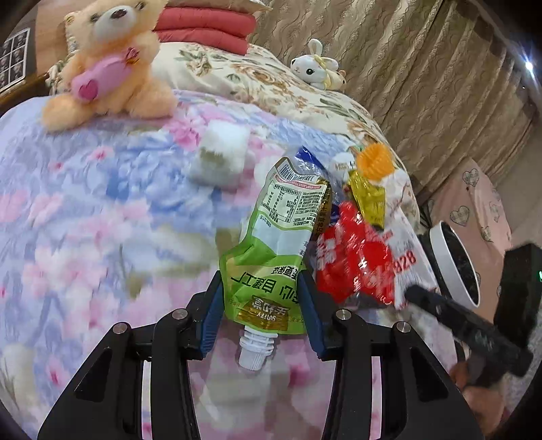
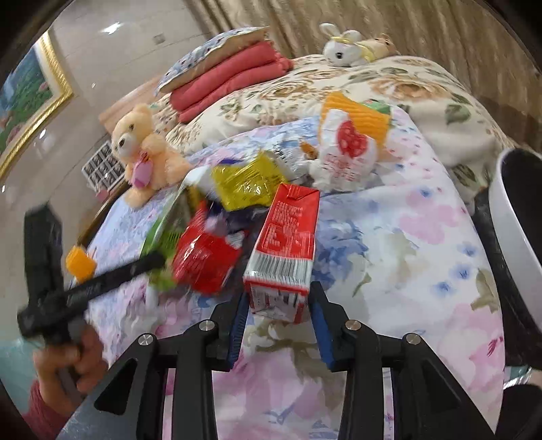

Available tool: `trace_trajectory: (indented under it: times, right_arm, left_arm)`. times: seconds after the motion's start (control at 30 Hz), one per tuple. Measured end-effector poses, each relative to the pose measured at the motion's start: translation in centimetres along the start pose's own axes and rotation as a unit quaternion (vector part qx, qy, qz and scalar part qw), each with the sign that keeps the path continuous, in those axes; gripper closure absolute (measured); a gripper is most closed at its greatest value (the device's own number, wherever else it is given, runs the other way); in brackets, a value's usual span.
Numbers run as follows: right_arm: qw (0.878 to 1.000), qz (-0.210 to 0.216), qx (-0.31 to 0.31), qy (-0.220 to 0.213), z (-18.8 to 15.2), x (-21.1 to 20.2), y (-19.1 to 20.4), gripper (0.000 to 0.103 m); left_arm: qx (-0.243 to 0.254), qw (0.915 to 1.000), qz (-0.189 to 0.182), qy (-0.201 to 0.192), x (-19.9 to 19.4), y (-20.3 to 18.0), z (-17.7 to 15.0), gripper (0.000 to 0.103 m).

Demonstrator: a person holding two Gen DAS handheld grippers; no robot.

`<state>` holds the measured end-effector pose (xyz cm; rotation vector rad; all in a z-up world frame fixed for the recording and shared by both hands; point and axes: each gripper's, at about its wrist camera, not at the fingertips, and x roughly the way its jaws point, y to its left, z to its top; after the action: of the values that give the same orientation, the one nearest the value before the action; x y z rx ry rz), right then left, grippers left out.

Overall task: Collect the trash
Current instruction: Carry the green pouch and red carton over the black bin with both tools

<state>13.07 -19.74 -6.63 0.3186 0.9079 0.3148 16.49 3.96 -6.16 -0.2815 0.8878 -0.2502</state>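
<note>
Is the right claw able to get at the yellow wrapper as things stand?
Probably not: the right claw is shut on the red carton, which stands between it and the yellow wrapper.

Bright, even indoor light fills both fisheye views, edges bowed and vignetted black; motion blur smears the floral bedspread (image 1: 101,203), and ceiling lamps, apparently, glare off the glossy wall (image 2: 111,28).

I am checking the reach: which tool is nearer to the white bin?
Right. The right tool, holding the red carton, is beside the white bin; the left tool is farther.
</note>
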Motion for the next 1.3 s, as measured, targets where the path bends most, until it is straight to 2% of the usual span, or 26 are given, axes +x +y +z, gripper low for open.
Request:
trace_trajectory:
  times: [0.1, 0.27, 0.37, 0.4, 0.5, 0.63, 0.8, 0.93, 1.3]
  right_arm:
    - [1.000, -0.009, 0.011, -0.007, 0.3, 0.7, 0.0, 0.051]
    - [0.999, -0.021, 0.021, -0.015, 0.8, 1.6, -0.3, 0.051]
    - [0.999, -0.021, 0.035, -0.008, 0.8, 2.0, -0.9, 0.067]
    - [0.999, -0.019, 0.036, -0.006, 0.7, 2.0, -1.1, 0.071]
    - [0.999, -0.019, 0.029, -0.012, 0.1, 1.3, -1.2, 0.071]
    - [0.999, -0.013, 0.027, -0.021, -0.3, -0.1, -1.7, 0.072]
    - [0.999, -0.005, 0.032, -0.034, -0.3, -1.8, -2.4, 0.072]
    - [0.998, -0.001, 0.034, -0.049, -0.2, -3.4, -3.0, 0.072]
    - [0.995, -0.022, 0.050, -0.078, -0.4, -7.5, -6.2, 0.072]
  left_arm:
    - [0.005, 0.9999, 0.016, 0.000, -0.1, -0.1, -0.3, 0.059]
    - [0.007, 0.9993, 0.036, 0.002, 0.8, 0.0, 0.1, 0.051]
    - [0.019, 0.9991, 0.039, 0.004, 1.5, -0.2, 0.2, 0.051]
    - [0.024, 0.9990, 0.039, -0.001, 1.4, -0.4, 0.1, 0.055]
    - [0.029, 0.9988, 0.037, -0.015, 0.6, -0.6, -0.1, 0.062]
    - [0.023, 0.9987, 0.036, -0.029, -0.7, -0.5, -0.5, 0.064]
    - [0.011, 0.9980, 0.022, -0.058, -3.2, -0.9, -0.8, 0.065]
    - [0.021, 0.9973, 0.004, -0.070, -4.3, -2.8, -0.5, 0.065]
    - [0.080, 0.9941, -0.046, -0.055, -3.0, -10.3, -0.5, 0.065]
